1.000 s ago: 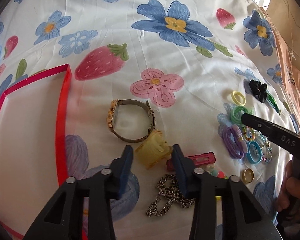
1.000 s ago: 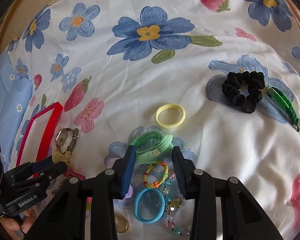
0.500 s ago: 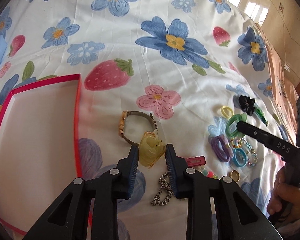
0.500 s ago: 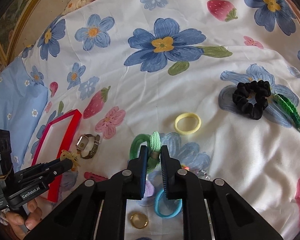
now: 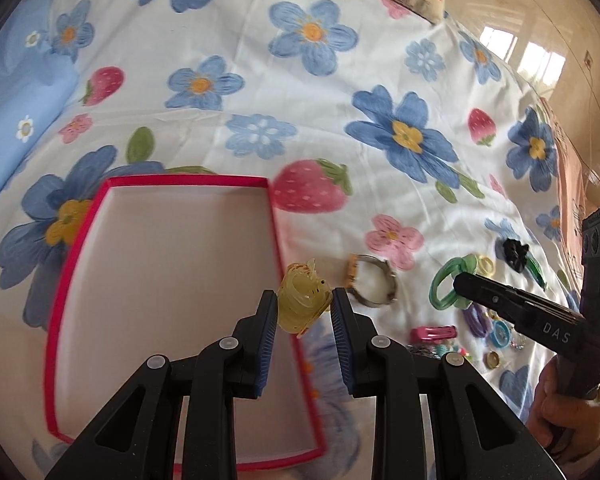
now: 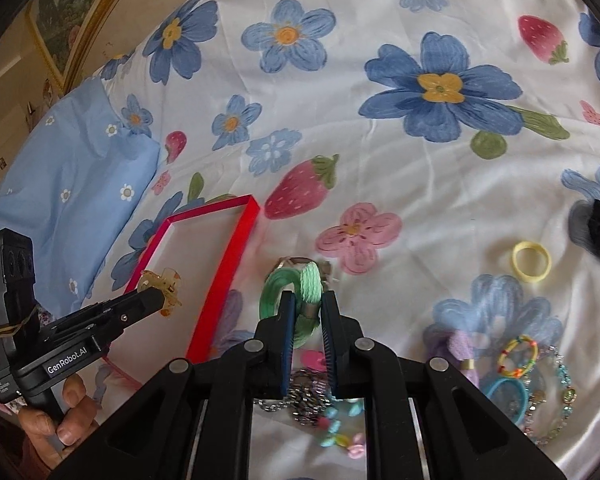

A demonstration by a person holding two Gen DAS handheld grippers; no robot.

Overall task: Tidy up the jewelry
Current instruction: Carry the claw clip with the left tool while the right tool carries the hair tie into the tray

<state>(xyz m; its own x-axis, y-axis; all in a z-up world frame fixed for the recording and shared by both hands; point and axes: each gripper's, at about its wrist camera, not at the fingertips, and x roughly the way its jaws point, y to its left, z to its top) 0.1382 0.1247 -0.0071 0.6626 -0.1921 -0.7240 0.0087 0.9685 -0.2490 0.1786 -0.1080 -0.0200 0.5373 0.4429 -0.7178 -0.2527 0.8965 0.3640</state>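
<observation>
Both grippers are now lifting their catches off the floral bedsheet (image 5: 340,92), where a second ago they were hanging low over the pile. Largest in view, the red-rimmed tray (image 5: 66,280) is lying on the sheet. The left gripper (image 5: 304,312) is clamping the yellow hair claw (image 5: 302,304) between narrowed fingers, just over the tray's right rim. The right gripper (image 6: 305,312) is pinching the green hair tie (image 6: 296,292) with fingers nearly closed, above the wristwatch (image 5: 374,284) and the silver chain (image 6: 304,398).
</observation>
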